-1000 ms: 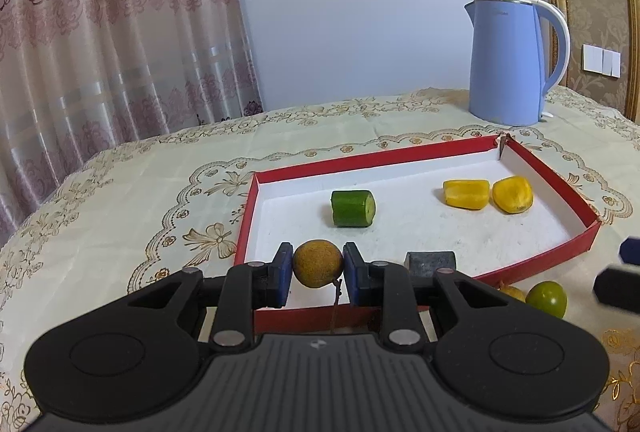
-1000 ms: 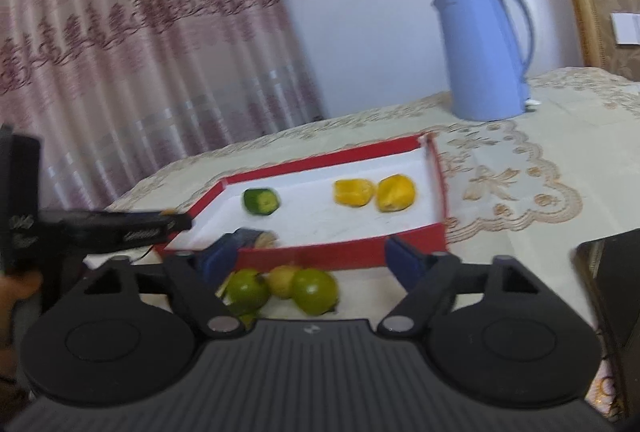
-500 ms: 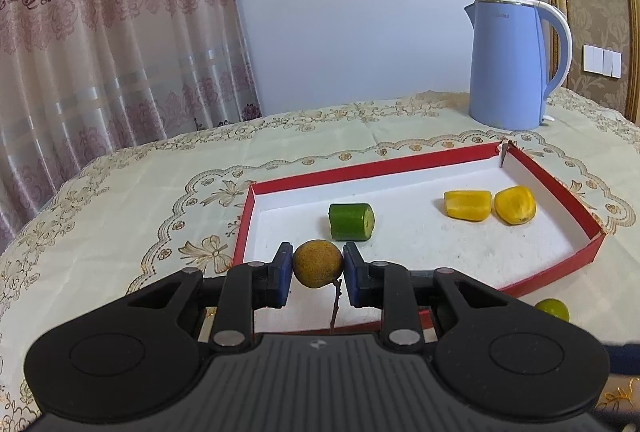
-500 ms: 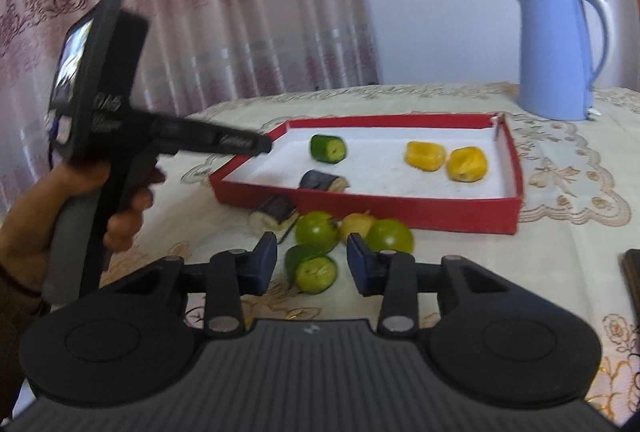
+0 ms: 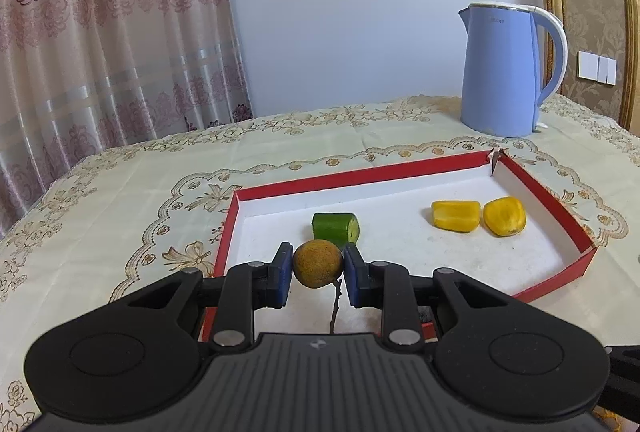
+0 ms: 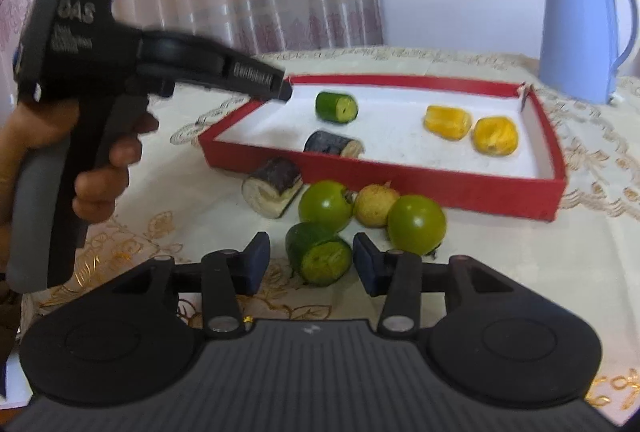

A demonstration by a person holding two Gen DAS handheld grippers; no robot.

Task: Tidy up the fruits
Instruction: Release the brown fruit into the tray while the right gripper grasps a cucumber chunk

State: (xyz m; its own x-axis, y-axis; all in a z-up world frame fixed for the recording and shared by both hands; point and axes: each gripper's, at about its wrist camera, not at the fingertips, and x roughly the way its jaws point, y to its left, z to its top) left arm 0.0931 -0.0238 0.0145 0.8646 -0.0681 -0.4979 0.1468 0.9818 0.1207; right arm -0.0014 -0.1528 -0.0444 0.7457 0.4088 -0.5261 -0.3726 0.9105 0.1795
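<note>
A round, rough brown fruit [image 5: 318, 263] with a thin stem is pinched by the left gripper [image 5: 318, 270]. A green cucumber piece [image 6: 319, 259], cut face pale and seeded, is flanked untouched by the right gripper [image 6: 312, 264], whose jaws are opening.

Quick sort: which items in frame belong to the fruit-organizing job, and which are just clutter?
Job:
- red tray
- brown fruit, held in left claw
- green cut piece, between right claw pads, opening, not gripped
- two green round fruits
- pale fruit
- dark cut pieces
- yellow pieces

Lying about:
- blue kettle
- tablecloth
</note>
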